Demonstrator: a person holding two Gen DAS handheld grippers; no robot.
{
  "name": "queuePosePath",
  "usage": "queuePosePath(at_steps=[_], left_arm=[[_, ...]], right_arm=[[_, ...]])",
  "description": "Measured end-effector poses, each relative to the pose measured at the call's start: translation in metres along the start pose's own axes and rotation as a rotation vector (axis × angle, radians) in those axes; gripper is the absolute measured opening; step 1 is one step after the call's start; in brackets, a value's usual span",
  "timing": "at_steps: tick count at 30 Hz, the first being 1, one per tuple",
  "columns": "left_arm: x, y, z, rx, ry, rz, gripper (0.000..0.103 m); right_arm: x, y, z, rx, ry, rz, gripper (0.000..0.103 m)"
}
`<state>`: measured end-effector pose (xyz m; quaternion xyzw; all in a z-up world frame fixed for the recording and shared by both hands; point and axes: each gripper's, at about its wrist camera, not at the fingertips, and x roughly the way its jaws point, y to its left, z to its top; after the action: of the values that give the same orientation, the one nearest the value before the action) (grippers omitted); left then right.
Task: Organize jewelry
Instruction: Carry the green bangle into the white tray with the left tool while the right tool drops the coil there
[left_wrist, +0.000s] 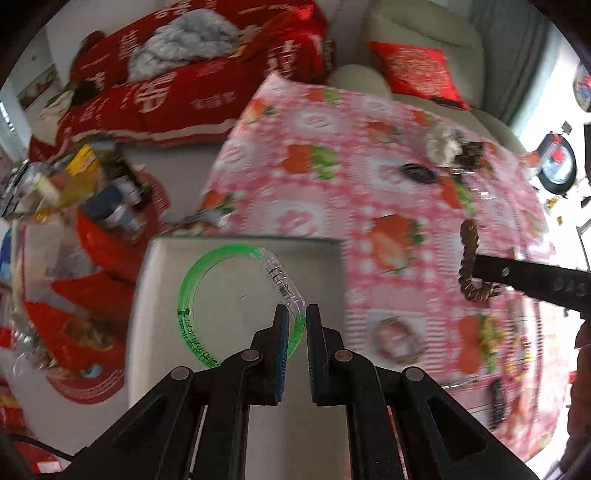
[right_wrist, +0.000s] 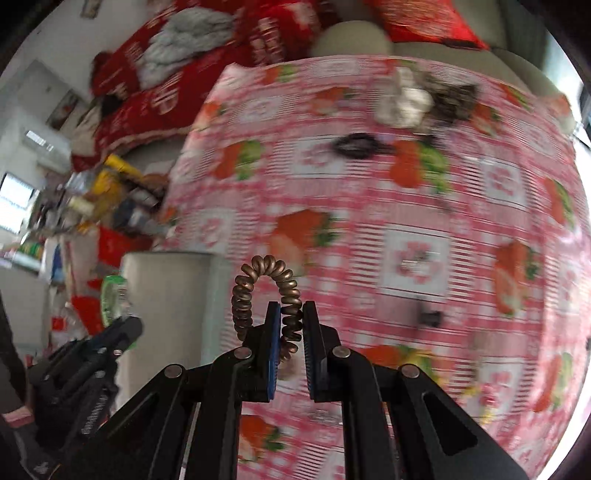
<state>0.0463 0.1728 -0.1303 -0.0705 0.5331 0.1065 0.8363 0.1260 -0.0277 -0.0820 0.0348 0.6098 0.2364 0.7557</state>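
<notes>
Green bangle (left_wrist: 192, 295) pinched by the left gripper (left_wrist: 297, 314) over the tray (left_wrist: 236, 369); bronze coil tie (right_wrist: 266, 291) clamped in the right gripper (right_wrist: 291, 314), seemingly tray-bound too.

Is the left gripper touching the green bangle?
Touching: the left wrist view shows the left gripper with both pads clamped on the green bangle.

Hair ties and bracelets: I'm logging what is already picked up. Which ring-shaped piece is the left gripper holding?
The green bangle with a clear section, clamped in the left gripper. The bronze coil tie is in the right gripper.
</notes>
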Motion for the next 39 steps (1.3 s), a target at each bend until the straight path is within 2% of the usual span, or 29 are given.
queuePosePath(at_steps=[6, 12, 23, 31, 34, 35, 36, 39], left_arm=[[0.027, 0.041, -0.009, -0.044, 0.029, 0.043, 0.016], [0.052, 0.058, -0.010, -0.051, 0.036, 0.059, 0.016], [0.077, 0.056, -0.013, -0.020, 0.058, 0.086, 0.016], [0.084, 0.055, -0.013, 0.001, 0.086, 0.111, 0.016], [0.084, 0.056, -0.013, -0.003, 0.090, 0.109, 0.017], [0.083, 0.056, -0.013, -0.008, 0.090, 0.105, 0.017], [0.083, 0.057, -0.013, -0.011, 0.089, 0.103, 0.017], [0.080, 0.058, -0.013, -0.011, 0.085, 0.100, 0.017]], right_arm=[[0.040, 0.061, 0.004, -0.093, 0.059, 0.061, 0.013], [0.085, 0.092, 0.010, -0.130, 0.140, 0.089, 0.013], [0.127, 0.099, 0.020, -0.166, 0.194, 0.010, 0.013], [0.144, 0.099, 0.016, -0.170, 0.231, -0.011, 0.014], [0.146, 0.103, 0.015, -0.173, 0.228, 0.008, 0.031], [0.145, 0.103, 0.015, -0.175, 0.223, 0.012, 0.043], [0.144, 0.105, 0.015, -0.178, 0.214, 0.015, 0.049], [0.137, 0.107, 0.018, -0.179, 0.191, 0.020, 0.049]])
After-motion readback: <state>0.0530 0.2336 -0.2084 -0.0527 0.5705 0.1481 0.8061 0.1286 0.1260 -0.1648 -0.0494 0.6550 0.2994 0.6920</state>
